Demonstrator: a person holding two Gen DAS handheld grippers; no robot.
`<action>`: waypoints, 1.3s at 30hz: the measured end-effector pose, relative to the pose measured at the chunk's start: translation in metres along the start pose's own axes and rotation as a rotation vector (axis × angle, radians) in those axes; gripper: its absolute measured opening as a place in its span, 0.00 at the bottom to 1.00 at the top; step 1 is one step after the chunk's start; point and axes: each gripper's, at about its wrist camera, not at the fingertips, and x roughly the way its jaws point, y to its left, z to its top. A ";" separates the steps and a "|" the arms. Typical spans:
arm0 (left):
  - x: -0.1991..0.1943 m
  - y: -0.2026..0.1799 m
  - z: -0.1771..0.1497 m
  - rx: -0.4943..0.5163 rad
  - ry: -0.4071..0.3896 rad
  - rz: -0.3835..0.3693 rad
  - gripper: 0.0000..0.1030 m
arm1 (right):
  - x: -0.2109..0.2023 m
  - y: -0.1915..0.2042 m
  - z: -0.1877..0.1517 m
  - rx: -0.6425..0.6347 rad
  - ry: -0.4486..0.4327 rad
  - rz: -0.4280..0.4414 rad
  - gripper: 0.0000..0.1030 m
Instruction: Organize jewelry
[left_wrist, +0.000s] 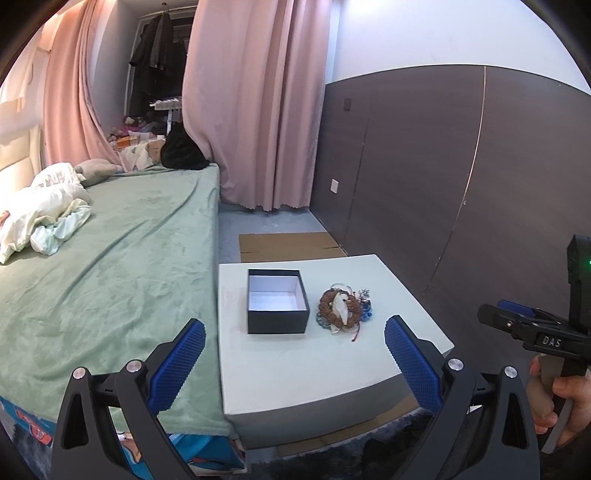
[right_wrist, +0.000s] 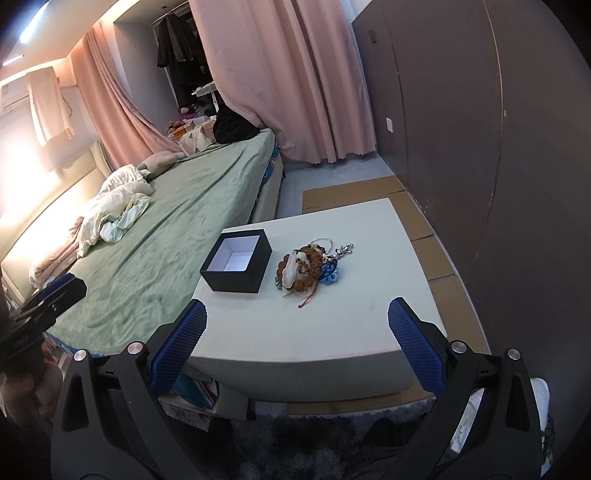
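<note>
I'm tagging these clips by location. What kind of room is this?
Most likely a bedroom: a bed with rumpled bedding, pink curtains, and clothes hanging behind them.

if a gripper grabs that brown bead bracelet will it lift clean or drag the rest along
The bead bracelet is probably floppy and would sag from the pads. It lies tangled with cloth, a blue cord and metal charms, so neighbours likely drag along. Round beads may slip.
</note>
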 end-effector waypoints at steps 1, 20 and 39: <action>0.005 -0.002 0.002 -0.005 0.007 -0.014 0.92 | 0.003 -0.002 0.002 0.006 0.004 0.004 0.96; 0.117 -0.010 0.021 -0.056 0.146 -0.144 0.70 | 0.092 -0.042 0.061 0.109 0.108 0.105 0.77; 0.267 -0.034 0.015 -0.036 0.369 -0.225 0.42 | 0.191 -0.103 0.044 0.325 0.254 0.164 0.54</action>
